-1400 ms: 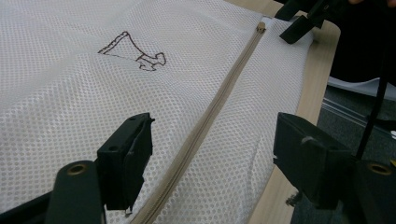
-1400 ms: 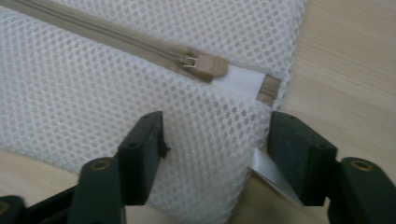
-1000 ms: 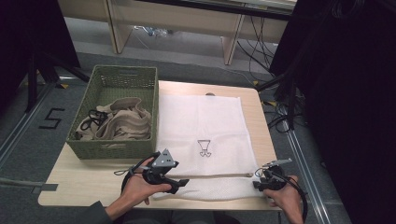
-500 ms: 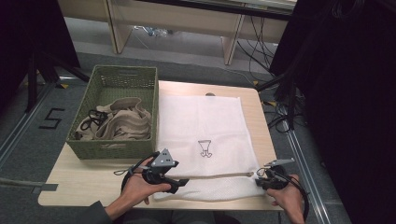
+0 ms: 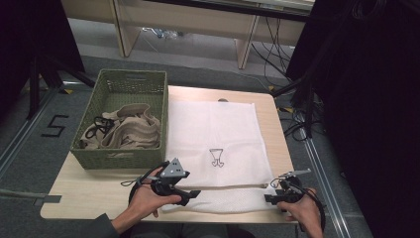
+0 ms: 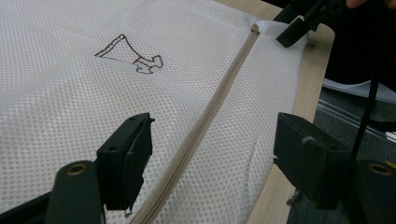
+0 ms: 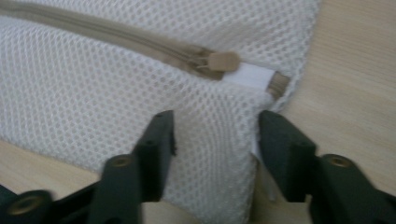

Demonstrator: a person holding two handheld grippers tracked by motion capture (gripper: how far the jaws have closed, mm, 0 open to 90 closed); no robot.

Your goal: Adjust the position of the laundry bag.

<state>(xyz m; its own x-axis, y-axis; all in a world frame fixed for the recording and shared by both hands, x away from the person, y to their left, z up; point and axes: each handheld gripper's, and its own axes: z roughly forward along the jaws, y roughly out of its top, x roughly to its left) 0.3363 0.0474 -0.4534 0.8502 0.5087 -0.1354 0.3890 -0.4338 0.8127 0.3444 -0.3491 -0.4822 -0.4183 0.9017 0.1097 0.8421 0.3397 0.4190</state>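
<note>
1. A white mesh laundry bag (image 5: 218, 148) lies flat on the wooden surface (image 5: 89, 191), its near edge between the two hands; a small brown drawing (image 5: 216, 157) marks its middle.
2. Its beige zipper (image 6: 212, 109) runs across the near end, and the pull tab (image 7: 223, 61) sits at the right corner, closed up to the white end patch.
3. The left hand-held gripper (image 6: 212, 154) stands wide, one jaw on each side of the zipper, not pinching the mesh.
4. The right hand-held gripper (image 7: 212, 140) has just been opening; its jaws now stand apart with the bag's corner loose between them.
5. A green woven basket (image 5: 151, 79) sits just beside the bag on the left, holding crumpled beige cloth (image 5: 131, 131) and a black cord (image 5: 99, 124).
</note>
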